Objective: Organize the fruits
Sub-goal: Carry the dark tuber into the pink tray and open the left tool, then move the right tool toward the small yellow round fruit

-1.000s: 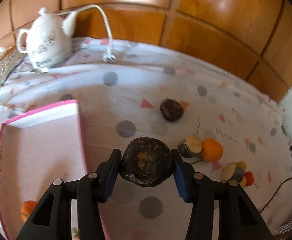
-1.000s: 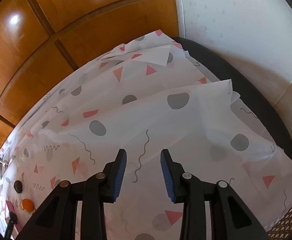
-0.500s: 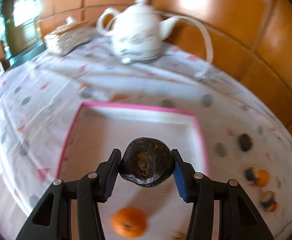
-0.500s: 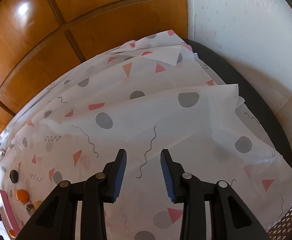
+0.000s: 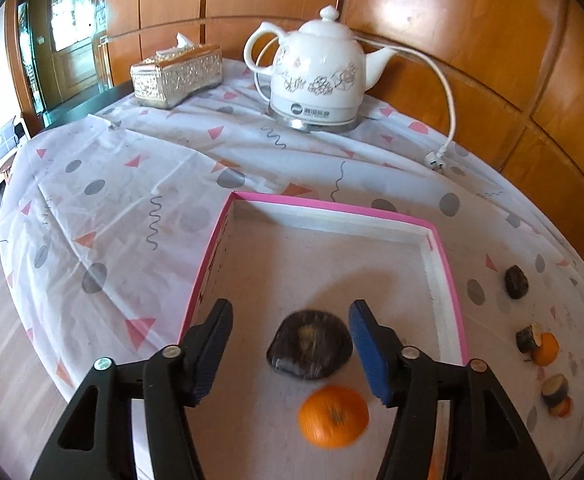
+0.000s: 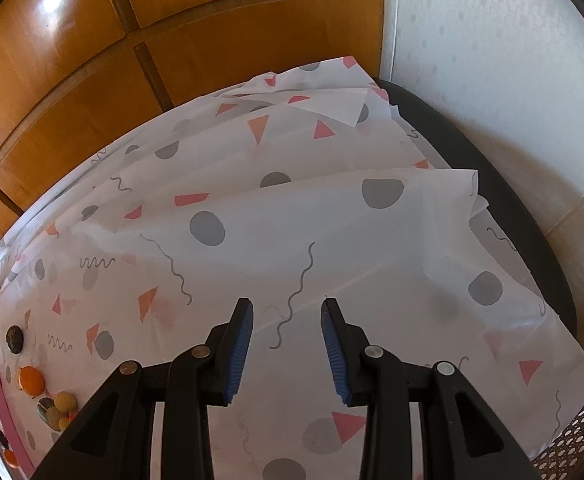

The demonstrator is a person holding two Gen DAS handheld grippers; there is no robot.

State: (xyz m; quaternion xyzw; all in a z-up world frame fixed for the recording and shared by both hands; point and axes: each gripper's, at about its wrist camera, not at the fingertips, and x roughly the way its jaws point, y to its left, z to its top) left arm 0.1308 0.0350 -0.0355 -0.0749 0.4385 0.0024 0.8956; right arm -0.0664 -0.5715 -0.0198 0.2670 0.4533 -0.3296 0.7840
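In the left wrist view a pink-rimmed white tray (image 5: 331, 206) holds a dark round fruit (image 5: 309, 344) and an orange (image 5: 333, 416). My left gripper (image 5: 290, 308) hovers over the tray with its jaws opening. The dark fruit lies loose on the tray floor between and below the pads, which do not touch it. Right of the tray, on the cloth, sit another dark fruit (image 5: 516, 282) and an orange beside a cut dark piece (image 5: 545, 348). My right gripper (image 6: 286, 312) hangs over bare patterned cloth, jaws a little apart and holding nothing.
A white electric kettle (image 5: 317, 76) with its cord and plug (image 5: 435, 157) stands behind the tray. A silver tissue box (image 5: 176, 74) sits at the back left. Wood panelling curves around the table. The right wrist view shows loose fruit (image 6: 31, 380) far left and the table's dark edge (image 6: 503, 184).
My left gripper swung from the open cloth to over the tray, then opened. The dark fruit left the pads and now rests on the tray floor. The right gripper stayed put.
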